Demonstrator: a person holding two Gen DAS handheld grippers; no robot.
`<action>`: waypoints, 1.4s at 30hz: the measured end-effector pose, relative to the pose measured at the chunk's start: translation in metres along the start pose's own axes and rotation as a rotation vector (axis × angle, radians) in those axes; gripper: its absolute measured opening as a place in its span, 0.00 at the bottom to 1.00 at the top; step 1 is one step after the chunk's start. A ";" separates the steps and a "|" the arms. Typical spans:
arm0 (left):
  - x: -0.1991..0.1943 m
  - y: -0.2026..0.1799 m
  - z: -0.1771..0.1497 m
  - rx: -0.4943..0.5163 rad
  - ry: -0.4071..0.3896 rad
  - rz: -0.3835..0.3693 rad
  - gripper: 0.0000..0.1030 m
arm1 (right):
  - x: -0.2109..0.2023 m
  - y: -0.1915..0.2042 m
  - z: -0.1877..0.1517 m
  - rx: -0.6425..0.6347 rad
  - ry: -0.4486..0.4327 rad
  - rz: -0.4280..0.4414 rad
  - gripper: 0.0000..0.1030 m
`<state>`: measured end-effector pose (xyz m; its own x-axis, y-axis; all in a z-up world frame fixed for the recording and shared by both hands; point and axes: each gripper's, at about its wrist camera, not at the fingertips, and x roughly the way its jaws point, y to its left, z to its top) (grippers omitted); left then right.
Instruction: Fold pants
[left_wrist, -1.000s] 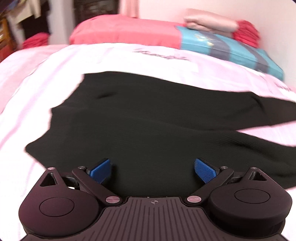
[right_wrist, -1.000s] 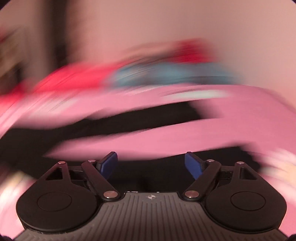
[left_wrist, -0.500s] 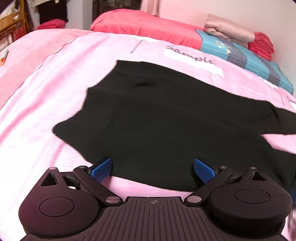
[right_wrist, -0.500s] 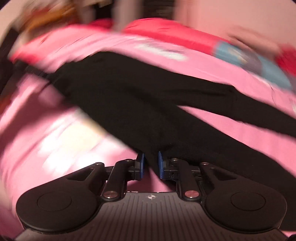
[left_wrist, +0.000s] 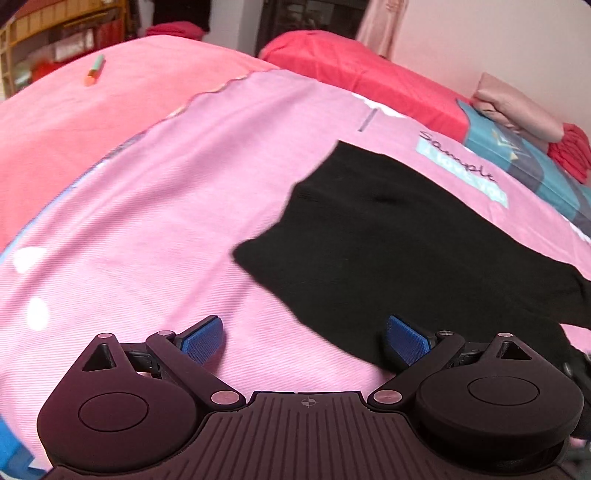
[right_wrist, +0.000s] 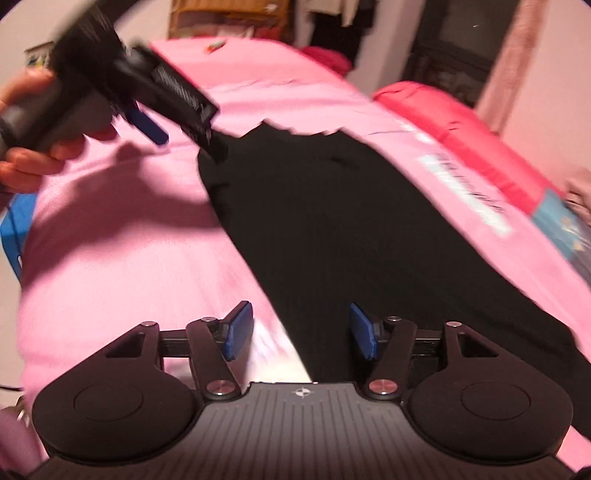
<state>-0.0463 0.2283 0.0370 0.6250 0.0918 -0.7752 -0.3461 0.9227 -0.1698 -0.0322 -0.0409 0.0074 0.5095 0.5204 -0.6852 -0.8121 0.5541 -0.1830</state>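
Note:
The black pants (left_wrist: 376, 240) lie spread flat on the pink bed cover (left_wrist: 155, 206). My left gripper (left_wrist: 304, 338) is open and empty, low over the near edge of the pants' waist end; its right fingertip is over the black cloth, its left over the cover. In the right wrist view the pants (right_wrist: 351, 221) run from upper left to lower right. My right gripper (right_wrist: 301, 336) is open and empty at their near edge. The left gripper also shows there (right_wrist: 184, 136), held by a hand at the pants' far corner.
Red pillows (left_wrist: 354, 70) and a blue patterned pillow (left_wrist: 524, 155) with folded clothes (left_wrist: 517, 107) lie along the wall at the back right. A small pen-like object (left_wrist: 94, 70) lies on the far left of the bed. Shelves stand behind.
My left gripper has swung left, so the pants now sit to its right. My right gripper, nearly shut half a second ago, has opened and moved along the pants' edge.

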 end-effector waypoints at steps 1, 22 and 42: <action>0.002 0.001 0.001 -0.004 0.000 0.008 1.00 | 0.012 -0.001 0.005 -0.003 -0.034 -0.011 0.56; -0.013 0.067 0.007 -0.112 -0.059 0.082 1.00 | 0.065 0.062 0.103 -0.120 -0.085 0.145 0.50; -0.026 0.095 0.012 -0.167 -0.090 0.143 1.00 | 0.059 0.054 0.121 -0.007 -0.151 0.318 0.50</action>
<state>-0.0875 0.3181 0.0482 0.6189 0.2567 -0.7424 -0.5419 0.8237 -0.1669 -0.0114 0.0978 0.0425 0.2663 0.7566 -0.5972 -0.9387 0.3442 0.0175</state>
